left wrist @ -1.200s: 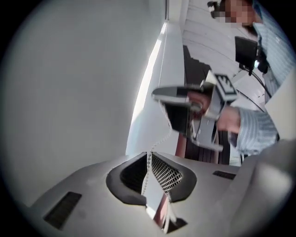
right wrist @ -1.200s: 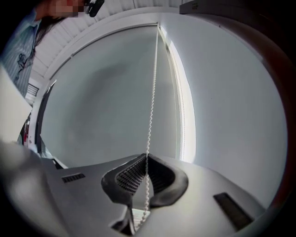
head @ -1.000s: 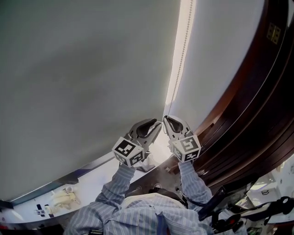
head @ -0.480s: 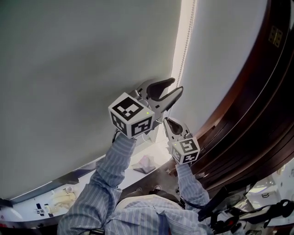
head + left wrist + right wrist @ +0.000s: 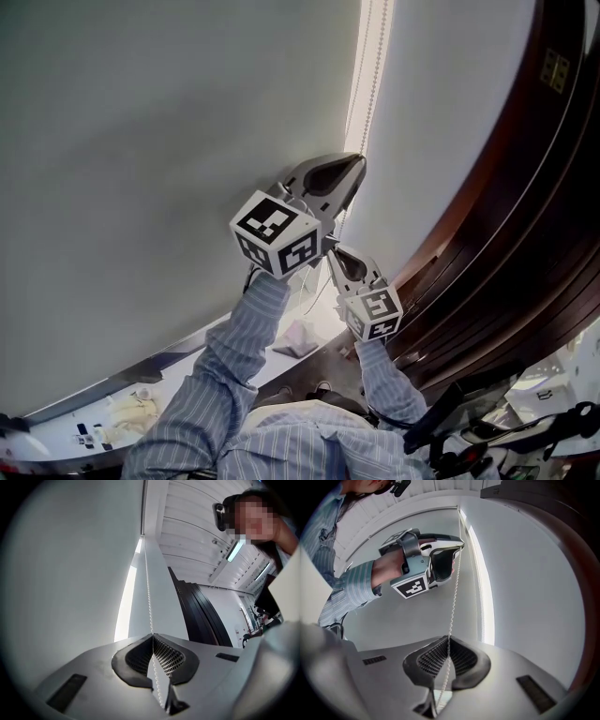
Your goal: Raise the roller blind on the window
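Note:
The grey roller blind (image 5: 169,141) hangs down over the window, and its white bead chain (image 5: 375,66) runs down along the bright gap at its right edge. My left gripper (image 5: 356,167) is raised above the right one; its jaws have just been closing and now pinch the bead chain (image 5: 147,588) between the pads. Lower down, my right gripper (image 5: 333,251) is shut on the same chain (image 5: 453,602). In the right gripper view the chain runs taut up to the left gripper (image 5: 461,543).
A second pale blind (image 5: 441,112) hangs right of the bright gap (image 5: 359,94). Dark wooden panelling (image 5: 506,234) curves down the right side. Below lies the window sill (image 5: 187,352) with a crumpled cloth (image 5: 298,336) and small items at the lower left.
My left gripper rose from beside the right one, opened, and shut on the chain higher up. The right gripper kept its hold in place.

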Available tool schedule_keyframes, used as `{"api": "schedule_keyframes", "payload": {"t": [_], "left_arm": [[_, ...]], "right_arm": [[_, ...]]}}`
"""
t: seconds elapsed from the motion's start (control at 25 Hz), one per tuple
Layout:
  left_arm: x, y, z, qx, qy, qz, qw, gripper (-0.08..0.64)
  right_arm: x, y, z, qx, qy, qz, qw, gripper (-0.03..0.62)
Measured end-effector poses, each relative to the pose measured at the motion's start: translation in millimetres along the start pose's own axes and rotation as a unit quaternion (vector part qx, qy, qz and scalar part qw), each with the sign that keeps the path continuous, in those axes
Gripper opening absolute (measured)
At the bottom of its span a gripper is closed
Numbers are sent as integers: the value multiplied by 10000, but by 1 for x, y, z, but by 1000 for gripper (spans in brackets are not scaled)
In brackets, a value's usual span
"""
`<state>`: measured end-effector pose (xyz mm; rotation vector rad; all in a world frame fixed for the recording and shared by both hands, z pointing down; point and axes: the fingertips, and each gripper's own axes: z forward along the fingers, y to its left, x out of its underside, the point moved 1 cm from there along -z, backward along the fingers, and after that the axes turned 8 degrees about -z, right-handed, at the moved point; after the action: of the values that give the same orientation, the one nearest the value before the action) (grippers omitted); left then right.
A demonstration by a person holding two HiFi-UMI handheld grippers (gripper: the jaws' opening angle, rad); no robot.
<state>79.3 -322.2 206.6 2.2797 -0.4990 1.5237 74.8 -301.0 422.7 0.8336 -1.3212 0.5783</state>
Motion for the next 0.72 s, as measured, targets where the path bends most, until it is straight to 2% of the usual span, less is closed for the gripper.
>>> {"api": "schedule_keyframes", "payload": {"t": [0.12, 0.2, 0.24, 0.32, 0.48, 0.6, 0.72], "left_arm": [[2, 8, -10, -113, -292, -182, 9993, 8], [3, 8, -13, -93, -371, -343, 9987, 8], [4, 7, -14, -116, -357, -305, 9988, 8], [11, 8, -15, -207, -245, -201, 9993, 8], [45, 18, -21, -271, 51, -591, 9979, 8], [82, 24, -34, -383, 280, -826, 9955, 8], [134, 28, -51, -553, 699, -1095, 9900, 6]], "right_arm": [[3, 2, -3, 21, -21, -12, 10000, 14], [4, 5, -4, 24, -40, -26, 10000, 14], [5, 7, -5, 26, -31, -45, 10000, 14], [11, 10, -5, 39, 43, -76, 10000, 14], [44, 12, -6, 117, 419, -76, 9990, 14], [83, 18, -8, 84, 829, -67, 9965, 14], [135, 30, -12, 21, 1349, -27, 9909, 14]]}}
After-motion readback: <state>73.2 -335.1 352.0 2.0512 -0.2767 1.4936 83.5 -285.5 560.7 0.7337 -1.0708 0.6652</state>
